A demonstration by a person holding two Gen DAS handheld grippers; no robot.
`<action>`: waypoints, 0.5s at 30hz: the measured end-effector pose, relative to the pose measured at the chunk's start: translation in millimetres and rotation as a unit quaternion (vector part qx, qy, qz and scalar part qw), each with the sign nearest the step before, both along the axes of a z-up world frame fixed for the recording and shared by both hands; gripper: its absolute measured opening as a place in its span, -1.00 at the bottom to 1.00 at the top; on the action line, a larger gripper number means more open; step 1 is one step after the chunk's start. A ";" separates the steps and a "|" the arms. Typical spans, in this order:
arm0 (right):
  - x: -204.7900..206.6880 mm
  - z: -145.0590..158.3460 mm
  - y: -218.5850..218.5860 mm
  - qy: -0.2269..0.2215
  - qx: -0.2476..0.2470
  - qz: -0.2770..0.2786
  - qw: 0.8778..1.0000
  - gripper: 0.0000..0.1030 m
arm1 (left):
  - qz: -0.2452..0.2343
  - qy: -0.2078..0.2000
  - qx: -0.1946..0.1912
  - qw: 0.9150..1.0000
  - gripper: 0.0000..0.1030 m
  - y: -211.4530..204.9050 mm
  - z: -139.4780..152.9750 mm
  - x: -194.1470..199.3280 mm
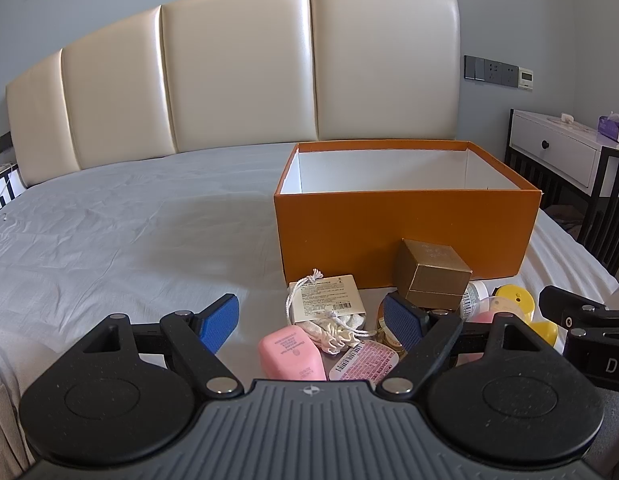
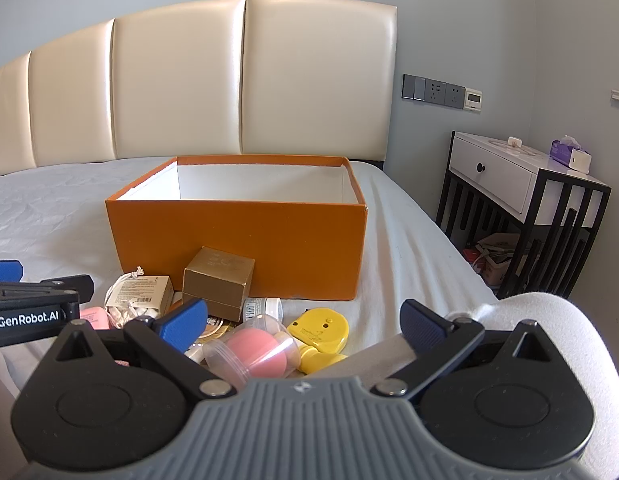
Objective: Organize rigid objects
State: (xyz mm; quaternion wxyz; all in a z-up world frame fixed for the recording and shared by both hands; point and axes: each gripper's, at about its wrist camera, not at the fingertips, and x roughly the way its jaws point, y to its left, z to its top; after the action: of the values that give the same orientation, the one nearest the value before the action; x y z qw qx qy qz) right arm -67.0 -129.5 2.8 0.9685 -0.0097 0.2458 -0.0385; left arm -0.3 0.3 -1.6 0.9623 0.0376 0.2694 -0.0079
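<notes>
Left gripper [image 1: 309, 320]: jaws wide apart, empty, above pink soap-like bar [image 1: 291, 354]. Right gripper [image 2: 305, 322]: jaws spread, empty, over clear capsule holding pink sponge [image 2: 251, 350]; yellow plastic item [image 2: 319, 330] beside it. Left gripper's side reads "GenRobot.AI". Beyond: barcode-labelled carton [image 1: 329, 294], print illegible; gold box [image 1: 433, 274]. Farthest: orange box [image 2: 237, 232], visible interior empty. Judgement: sorting not begun; all items remain on bed [image 1: 129, 240].

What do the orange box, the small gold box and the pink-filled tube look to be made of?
Orange box: matte cardboard, likely; white inner walls, crisp folded edges. Gold box: card with a dull metallic sheen. Clear tube: transparent plastic, apparently; the pink content shows through.
</notes>
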 end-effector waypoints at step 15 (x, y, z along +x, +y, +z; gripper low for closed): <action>-1.6 -0.2 -0.3 0.009 0.002 0.008 1.000 0.95 | -0.014 0.007 -0.009 1.000 0.65 -1.2 -0.9 -1.7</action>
State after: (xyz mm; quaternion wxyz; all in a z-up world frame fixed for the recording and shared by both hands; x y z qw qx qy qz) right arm -68.6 -129.9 2.6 0.9665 -0.0098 0.2546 -0.0303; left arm -2.0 -0.9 -2.6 0.9605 0.0328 0.2754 -0.0241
